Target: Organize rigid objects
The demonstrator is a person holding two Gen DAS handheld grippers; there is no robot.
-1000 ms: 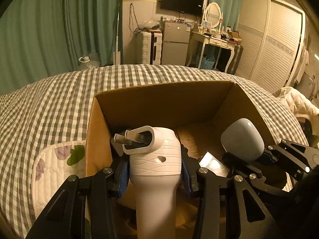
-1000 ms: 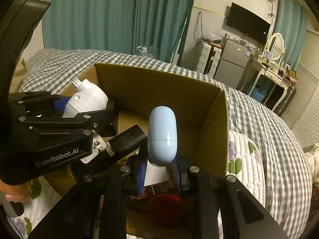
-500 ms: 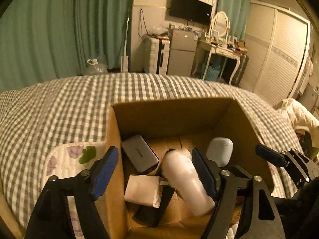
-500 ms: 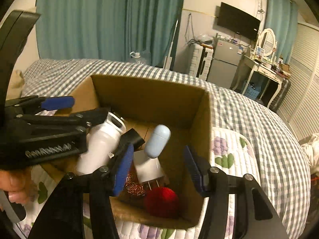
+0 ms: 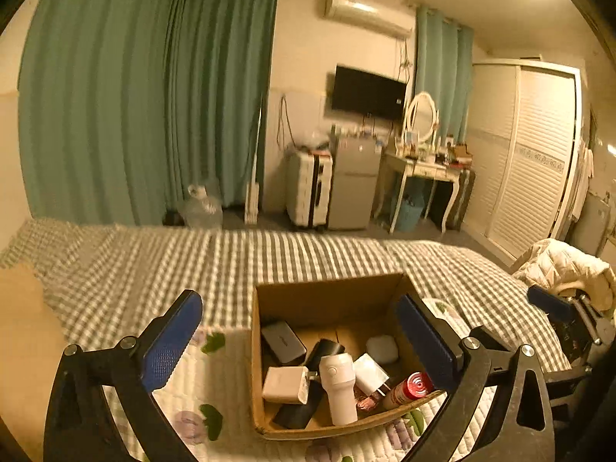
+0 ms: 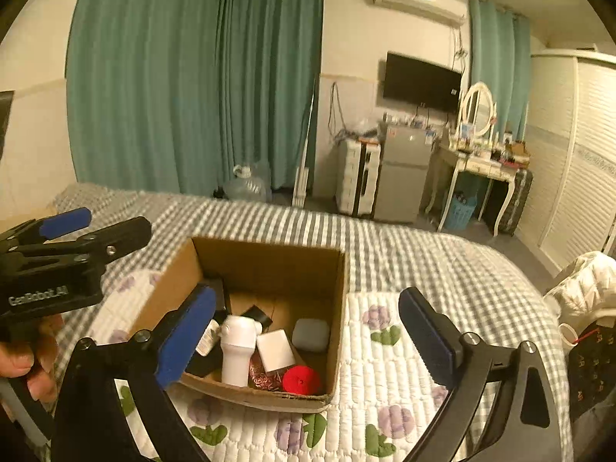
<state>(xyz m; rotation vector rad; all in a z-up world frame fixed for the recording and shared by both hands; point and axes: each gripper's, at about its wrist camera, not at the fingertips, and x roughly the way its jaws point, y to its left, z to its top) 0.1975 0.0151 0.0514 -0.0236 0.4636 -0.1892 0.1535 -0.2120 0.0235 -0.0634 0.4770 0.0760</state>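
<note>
An open cardboard box [image 5: 327,296] [image 6: 269,258] stands on the bed. In it lie a white bottle-shaped device [image 5: 338,389] [image 6: 236,350], a pale blue case [image 5: 382,348] [image 6: 311,335], a white charger [image 5: 285,385], a white block [image 6: 274,350], a grey power bank [image 5: 283,340], a black object [image 5: 321,350] and a red round object [image 5: 410,387] [image 6: 302,381]. My left gripper [image 5: 300,342] is open and empty, raised above the box; it also shows in the right wrist view [image 6: 73,231]. My right gripper [image 6: 308,338] is open and empty above the box.
The bed has a grey checked cover [image 5: 231,261] and a white floral quilted mat [image 6: 385,365] under the box. A cream jacket [image 5: 562,269] lies at the right. Green curtains, a suitcase, a small fridge and a dressing table stand beyond the bed.
Both grippers opened, letting the white device and the pale blue case drop into the box, then rose up and back away from it.
</note>
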